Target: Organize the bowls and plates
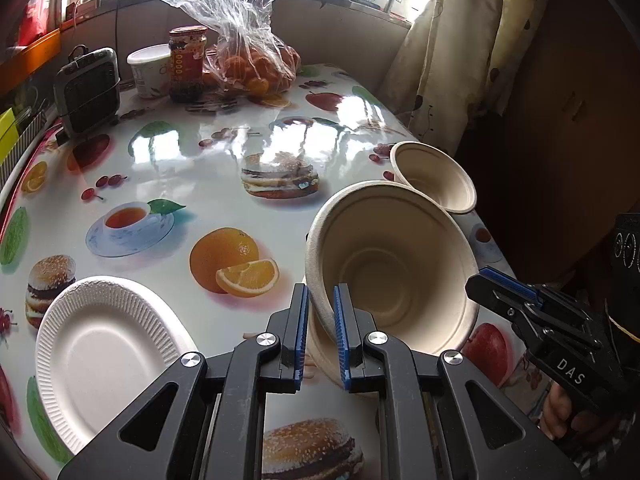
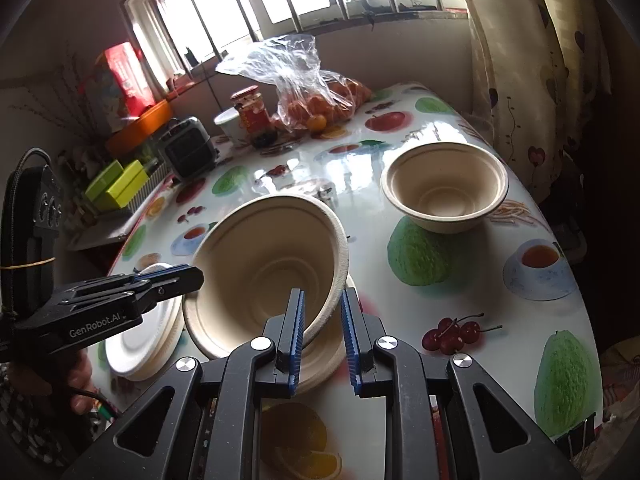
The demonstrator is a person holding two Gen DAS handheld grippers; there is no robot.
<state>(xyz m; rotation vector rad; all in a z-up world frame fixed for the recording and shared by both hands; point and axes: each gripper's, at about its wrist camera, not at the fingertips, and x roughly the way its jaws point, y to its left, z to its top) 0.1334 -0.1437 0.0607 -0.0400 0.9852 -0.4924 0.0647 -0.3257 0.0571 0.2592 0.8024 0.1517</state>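
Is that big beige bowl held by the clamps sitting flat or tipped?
Tipped. The bowl leans with its empty inside facing the cameras, its rim pinched by both grippers.

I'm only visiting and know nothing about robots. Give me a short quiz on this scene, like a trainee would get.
1. True or false: both the left gripper and the right gripper clamp the rim of the tilted bowl.
2. What lies on the table left of that bowl in the left wrist view? A white plate; B fork; C mug.
3. Fill in: the other bowl stands ____ on the table.
Key: 1 true; 2 A; 3 upright.
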